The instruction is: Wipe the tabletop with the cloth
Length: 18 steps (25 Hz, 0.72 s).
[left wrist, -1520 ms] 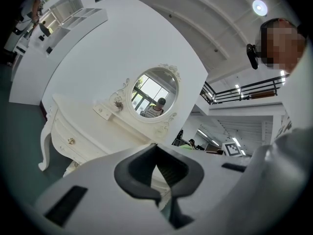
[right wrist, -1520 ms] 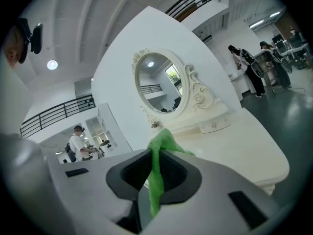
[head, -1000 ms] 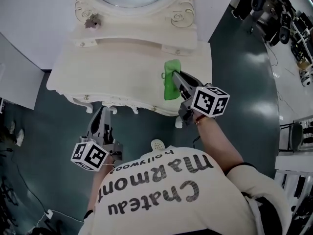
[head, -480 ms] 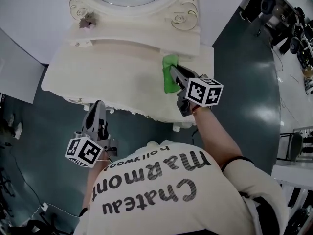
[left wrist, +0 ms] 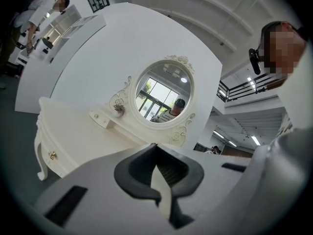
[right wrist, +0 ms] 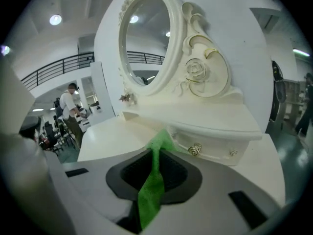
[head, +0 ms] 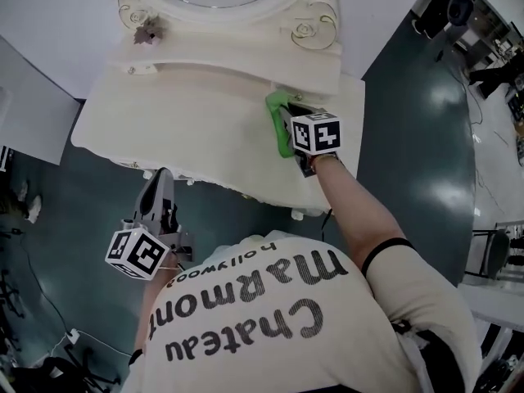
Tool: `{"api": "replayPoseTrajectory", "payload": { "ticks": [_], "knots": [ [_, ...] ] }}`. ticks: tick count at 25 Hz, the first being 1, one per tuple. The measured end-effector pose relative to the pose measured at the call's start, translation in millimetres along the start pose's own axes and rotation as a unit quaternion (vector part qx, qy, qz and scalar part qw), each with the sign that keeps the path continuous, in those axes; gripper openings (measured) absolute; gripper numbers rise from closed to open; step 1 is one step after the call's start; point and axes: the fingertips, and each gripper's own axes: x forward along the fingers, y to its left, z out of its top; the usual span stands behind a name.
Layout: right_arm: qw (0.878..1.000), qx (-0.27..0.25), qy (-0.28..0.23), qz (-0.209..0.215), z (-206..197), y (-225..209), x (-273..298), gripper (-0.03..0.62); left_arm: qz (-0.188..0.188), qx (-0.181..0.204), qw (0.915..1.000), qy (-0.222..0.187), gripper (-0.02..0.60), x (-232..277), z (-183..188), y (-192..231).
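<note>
**Right tongs grasp green cloth on table**

My right arm reaches forward, the cloth lying just beside the drawer ledge, centre right of the frame. Bare table spreads leftward. My left tongs, clenched on nothing, hang beyond the front edge, lower left.

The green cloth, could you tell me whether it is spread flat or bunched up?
Bunched up: the green cloth runs as a narrow, gathered strip between the right gripper's closed jaws onto the tabletop.

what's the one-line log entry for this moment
right gripper shut on green cloth | cloth on cream-white tabletop near mirror base | left gripper shut, empty, off table
</note>
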Motion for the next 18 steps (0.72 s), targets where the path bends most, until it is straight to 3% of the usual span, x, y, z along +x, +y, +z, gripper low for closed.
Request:
{"api": "replayPoseTrajectory", "payload": {
  "ticks": [5,12,18],
  "knots": [
    [0.996,-0.07,0.055,-0.028,-24.7,-6.3,21.2,0.057,0.006,0.002,1.0,0.0,0.008,-1.5,1.6,2.9],
    [0.977,-0.162,0.129,-0.04,-40.0,-1.8,34.3,0.057,0.006,-0.002,1.0,0.006,0.008,1.8,-1.2,7.7],
    [0.978,-0.147,0.141,-0.035,-38.6,-3.5,33.6,0.057,-0.007,-0.005,0.9999,0.008,0.008,7.5,-4.1,3.1]
  ]
}}
